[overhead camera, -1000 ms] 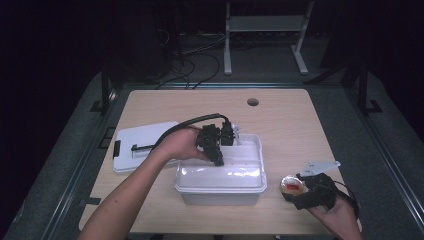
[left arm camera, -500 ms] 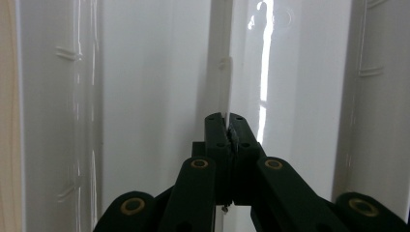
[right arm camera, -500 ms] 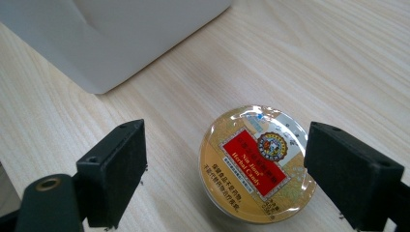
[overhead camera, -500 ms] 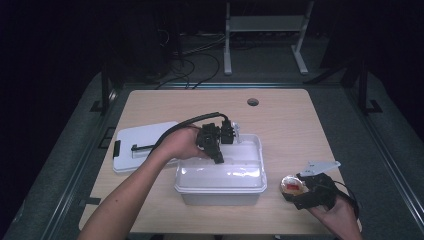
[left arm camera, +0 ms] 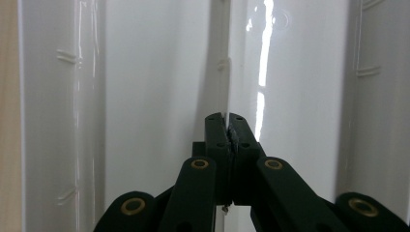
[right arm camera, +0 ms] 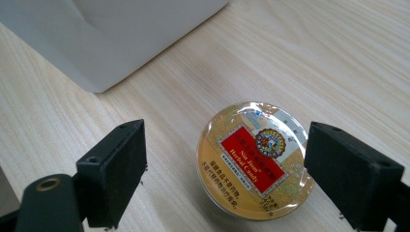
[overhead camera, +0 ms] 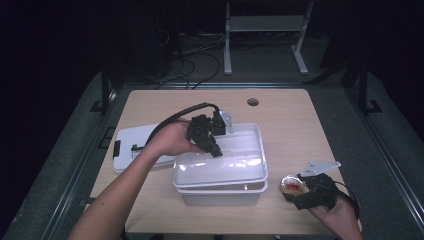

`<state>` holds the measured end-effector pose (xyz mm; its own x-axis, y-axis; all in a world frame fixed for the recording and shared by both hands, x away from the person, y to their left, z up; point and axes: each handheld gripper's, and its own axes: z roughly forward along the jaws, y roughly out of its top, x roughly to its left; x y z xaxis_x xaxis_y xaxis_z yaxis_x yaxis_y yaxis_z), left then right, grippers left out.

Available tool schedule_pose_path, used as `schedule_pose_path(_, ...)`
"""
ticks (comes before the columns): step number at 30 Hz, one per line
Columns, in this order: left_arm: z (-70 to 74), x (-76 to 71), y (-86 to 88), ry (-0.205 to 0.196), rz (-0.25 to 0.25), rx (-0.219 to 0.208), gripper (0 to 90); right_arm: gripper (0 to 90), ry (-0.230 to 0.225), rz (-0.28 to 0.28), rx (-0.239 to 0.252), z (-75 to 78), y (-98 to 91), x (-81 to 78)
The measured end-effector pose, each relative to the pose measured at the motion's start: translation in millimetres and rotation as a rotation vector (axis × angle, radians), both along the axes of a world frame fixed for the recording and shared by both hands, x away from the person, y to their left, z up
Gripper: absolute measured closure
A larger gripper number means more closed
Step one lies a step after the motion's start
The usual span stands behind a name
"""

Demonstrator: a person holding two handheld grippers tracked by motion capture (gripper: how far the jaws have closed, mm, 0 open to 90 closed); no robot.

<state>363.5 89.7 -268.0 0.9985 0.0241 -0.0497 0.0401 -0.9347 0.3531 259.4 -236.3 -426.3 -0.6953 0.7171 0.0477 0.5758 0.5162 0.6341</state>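
A: Where do the left gripper's (left arm camera: 227, 123) fingers stand?
B: Pressed together with nothing between them, above the white bin's (overhead camera: 252, 137) pale floor.

A: And the right gripper (right arm camera: 225, 169)?
B: Fingers wide apart, flanking the round candy tin (right arm camera: 255, 162) without touching it. The tin lies flat on the table (right arm camera: 338, 58), near the bin's corner; the lid (overhead camera: 127, 145) lies left of the bin.

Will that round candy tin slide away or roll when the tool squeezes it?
The candy tin lies flat on the wooden table, so it probably won't roll. Its shiny wrapped lid and curved rim look slippery, so it might squirt out from the right tool. It looks small, likely light.
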Motion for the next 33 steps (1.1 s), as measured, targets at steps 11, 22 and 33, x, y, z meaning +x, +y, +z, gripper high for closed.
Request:
schedule_pose_path(11, 27.9, -17.1, 70.4, -0.072, 0.066, 0.002, 89.4, 14.7, -0.002, -0.011, -0.006, 0.0, -0.3, -1.6)
schedule_pose_path(22, 19.4, -32.4, 155.1, -0.082, 0.185, 0.02, 89.3, 14.7, 0.001, -0.023, -0.011, -1.4, -0.8, -1.9)
schedule_pose_path(33, -23.3, -40.7, 214.7, -0.02, 0.257, 0.042, 89.3, 14.7, 0.003, -0.034, -0.014, -2.1, -0.4, -1.6)
